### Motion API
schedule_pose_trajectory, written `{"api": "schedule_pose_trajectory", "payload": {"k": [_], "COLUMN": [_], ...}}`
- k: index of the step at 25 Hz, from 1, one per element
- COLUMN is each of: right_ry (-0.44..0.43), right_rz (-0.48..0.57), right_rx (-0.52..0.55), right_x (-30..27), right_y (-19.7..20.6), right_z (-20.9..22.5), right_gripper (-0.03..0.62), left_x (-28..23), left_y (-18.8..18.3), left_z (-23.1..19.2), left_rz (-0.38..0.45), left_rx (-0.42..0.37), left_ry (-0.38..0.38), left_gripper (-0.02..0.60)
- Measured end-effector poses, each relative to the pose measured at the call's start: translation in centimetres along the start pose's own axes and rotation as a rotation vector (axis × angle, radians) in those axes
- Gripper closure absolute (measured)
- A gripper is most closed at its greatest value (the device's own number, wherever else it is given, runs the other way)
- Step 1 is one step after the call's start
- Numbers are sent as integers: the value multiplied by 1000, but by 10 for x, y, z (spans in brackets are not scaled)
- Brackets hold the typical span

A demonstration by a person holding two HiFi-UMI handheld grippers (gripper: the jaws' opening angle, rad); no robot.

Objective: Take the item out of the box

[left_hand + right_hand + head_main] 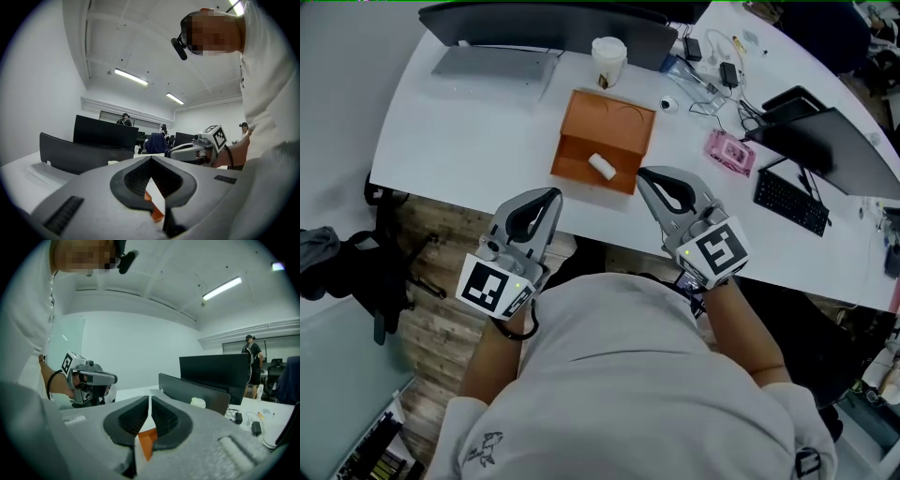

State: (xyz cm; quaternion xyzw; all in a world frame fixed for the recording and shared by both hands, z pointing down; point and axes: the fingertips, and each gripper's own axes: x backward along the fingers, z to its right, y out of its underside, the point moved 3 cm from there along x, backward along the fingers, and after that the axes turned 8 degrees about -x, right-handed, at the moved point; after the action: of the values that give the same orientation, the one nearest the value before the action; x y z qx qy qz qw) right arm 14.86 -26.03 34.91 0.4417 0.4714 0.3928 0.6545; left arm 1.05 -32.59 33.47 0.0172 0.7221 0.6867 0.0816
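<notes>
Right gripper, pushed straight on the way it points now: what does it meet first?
Most likely the orange box, at its near right corner: the right gripper, jaws shut and empty, points there. The white item inside lies slightly left of that line. Depth is hard to judge.

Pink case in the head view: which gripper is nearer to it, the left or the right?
Right. The right gripper is just left of the pink case. The left gripper is farther left, at the other front corner of the orange box.
</notes>
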Motion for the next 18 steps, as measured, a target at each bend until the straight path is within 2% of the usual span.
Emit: {"api": "schedule_pose_trajectory", "payload": {"k": [1,9,18], "right_ry": [0,10,24], "right_rz": [-20,-176,-309], "right_rx": [-6,-48,-108], "right_x": [-11,-80,-125], "right_y": [5,50,98], "right_z": [4,27,48], "right_gripper": [563,525,502], "left_x": [-3,-32,-58], "left_y": [3,47,100], "left_z": [-8,-63,-95], "left_rz": [-5,-75,-154], "left_rx": [2,52,69], "left_ry": [8,56,103], "left_gripper": [583,583,583]}}
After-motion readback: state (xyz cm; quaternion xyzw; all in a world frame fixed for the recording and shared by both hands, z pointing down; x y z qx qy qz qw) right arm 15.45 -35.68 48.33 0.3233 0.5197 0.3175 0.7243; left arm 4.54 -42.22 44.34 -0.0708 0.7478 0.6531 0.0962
